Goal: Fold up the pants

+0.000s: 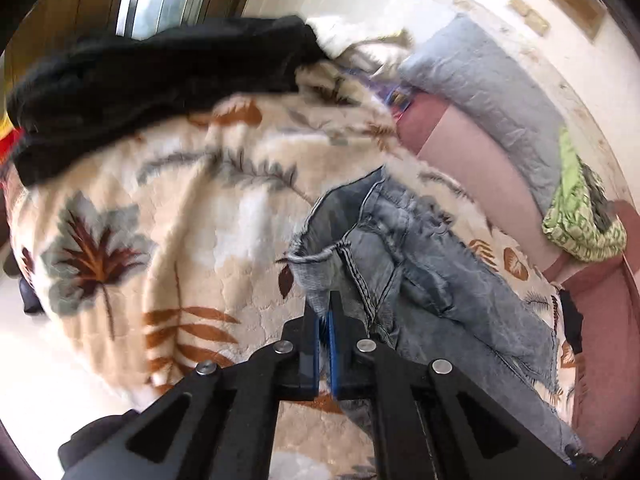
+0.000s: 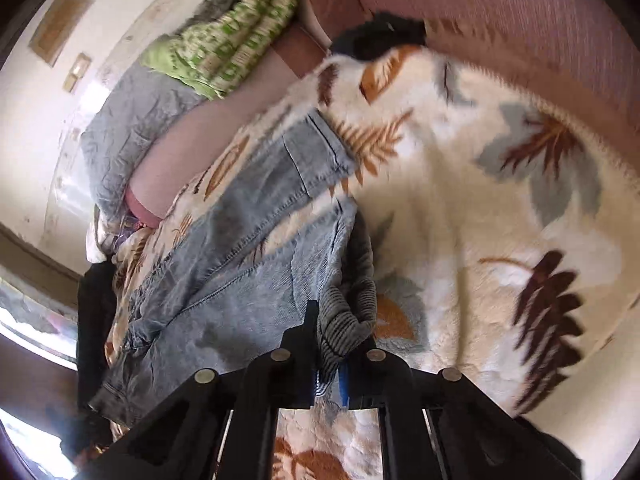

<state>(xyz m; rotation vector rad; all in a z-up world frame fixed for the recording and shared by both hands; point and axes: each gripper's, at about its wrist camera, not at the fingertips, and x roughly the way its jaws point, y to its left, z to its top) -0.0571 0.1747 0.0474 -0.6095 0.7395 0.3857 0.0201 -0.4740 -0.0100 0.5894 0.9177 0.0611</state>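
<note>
Light blue denim pants point(image 1: 404, 264) lie crumpled on a cream blanket with leaf prints point(image 1: 168, 216). My left gripper point(image 1: 325, 300) is shut on a frayed leg hem of the pants and holds it up off the blanket. In the right wrist view the pants point(image 2: 248, 248) stretch away to the upper left over the same blanket point(image 2: 480, 208). My right gripper point(image 2: 336, 320) is shut on the ribbed grey waistband point(image 2: 352, 316) of the pants, which bunches between its fingers.
A black garment point(image 1: 152, 80) lies at the blanket's far side. A grey-blue pillow point(image 1: 492, 96) and a green patterned cloth point(image 1: 580, 216) rest on the pink sofa point(image 1: 472, 152) by the wall. A small black item point(image 2: 380, 36) sits at the blanket's edge.
</note>
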